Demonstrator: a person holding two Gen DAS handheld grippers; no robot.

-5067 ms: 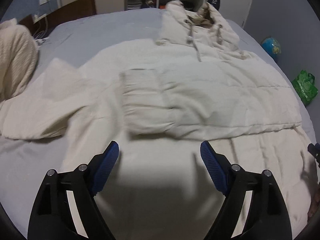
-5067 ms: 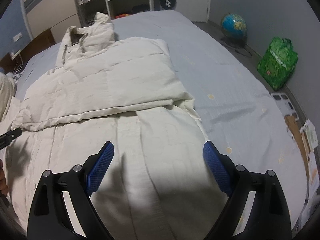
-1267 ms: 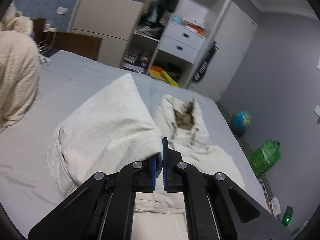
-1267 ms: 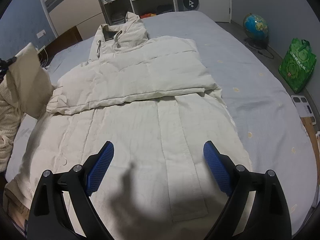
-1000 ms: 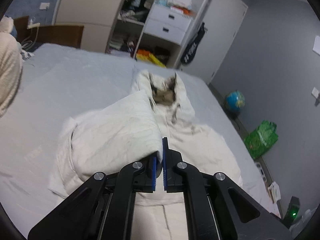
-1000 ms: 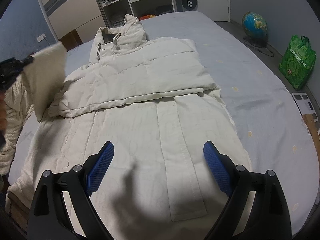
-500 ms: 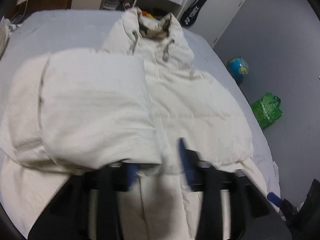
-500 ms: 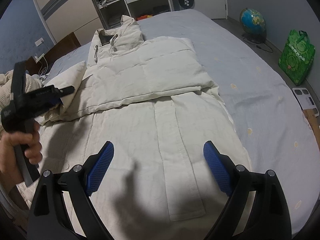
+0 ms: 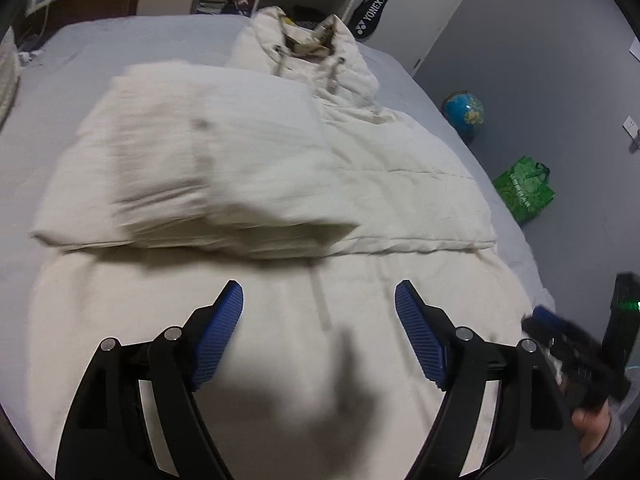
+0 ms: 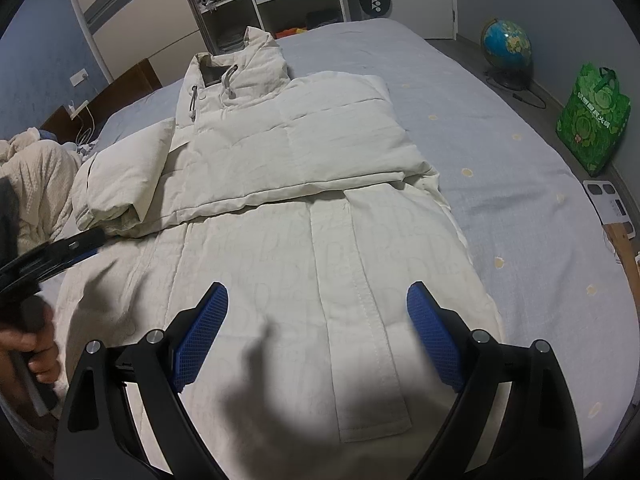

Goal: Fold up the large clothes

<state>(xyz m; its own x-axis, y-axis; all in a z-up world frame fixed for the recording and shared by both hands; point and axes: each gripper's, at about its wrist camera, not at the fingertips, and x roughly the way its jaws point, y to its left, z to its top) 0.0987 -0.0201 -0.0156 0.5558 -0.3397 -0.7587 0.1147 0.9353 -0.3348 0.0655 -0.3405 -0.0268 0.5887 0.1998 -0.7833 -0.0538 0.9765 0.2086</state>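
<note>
A cream padded hooded coat (image 10: 320, 248) lies flat on the bed, hood (image 10: 232, 68) at the far end. Both sleeves are folded across its chest: the left sleeve (image 9: 192, 160) lies on the left half, the right one (image 10: 320, 148) on the right half. My left gripper (image 9: 319, 332) is open and empty, hovering above the coat's lower body just below the folded left sleeve. My right gripper (image 10: 318, 332) is open and empty above the coat's lower front placket. The left gripper also shows at the left edge of the right wrist view (image 10: 60, 254).
The grey bed (image 10: 520, 184) fills the room's middle. A cream blanket (image 10: 36, 176) is heaped at the bed's left side. On the floor to the right stand a globe (image 10: 507, 46), a green bag (image 10: 596, 120) and a scale (image 10: 612, 204). A wardrobe and shelves stand behind.
My left gripper carried the left sleeve over onto the coat's chest, opened and let it go, then drew back toward the hem. The right gripper stayed open and almost still.
</note>
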